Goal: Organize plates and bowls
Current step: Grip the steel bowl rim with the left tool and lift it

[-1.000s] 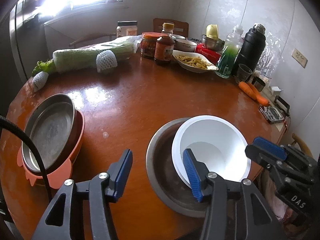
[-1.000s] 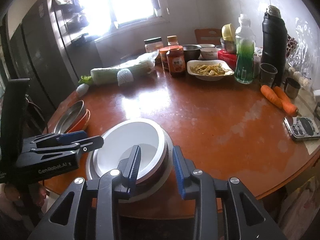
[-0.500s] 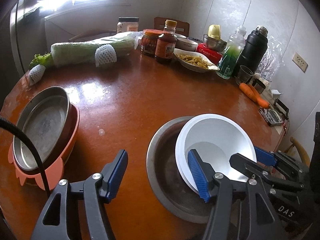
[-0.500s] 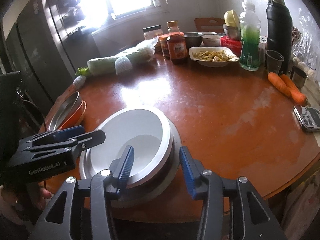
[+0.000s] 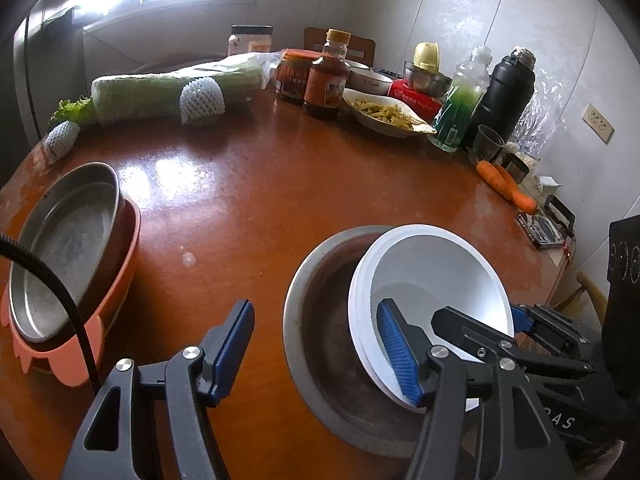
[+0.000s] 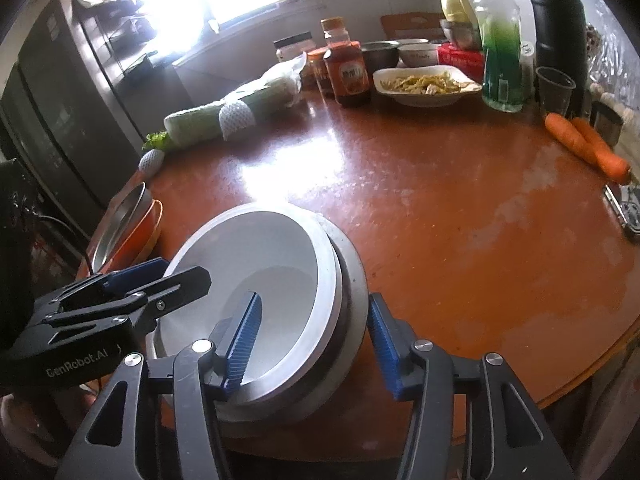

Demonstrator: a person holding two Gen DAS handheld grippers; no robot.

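Observation:
A white bowl point(image 5: 436, 276) rests tilted inside a steel basin point(image 5: 320, 344) at the table's near edge; both show in the right wrist view, bowl point(image 6: 256, 264) and basin point(image 6: 352, 280). My left gripper point(image 5: 320, 356) is open, its jaws straddling the basin's near left rim, right finger inside the bowl. My right gripper point(image 6: 312, 340) is open, its jaws straddling the near rims of bowl and basin. A steel pan point(image 5: 64, 240) sits in an orange dish point(image 5: 120, 276) at the left.
At the back of the round wooden table point(image 5: 280, 184) stand sauce jars point(image 5: 326, 76), a plate of food point(image 5: 384, 114), a green bottle point(image 5: 460, 100), a black flask point(image 5: 504, 96), carrots point(image 5: 504, 182) and wrapped cabbage point(image 5: 172, 88). A scale point(image 6: 628, 208) lies at the right edge.
Both grippers have moved in closer on the bowl and basin. The right gripper's jaws have opened wider and now straddle both rims. The bowl and basin have not moved.

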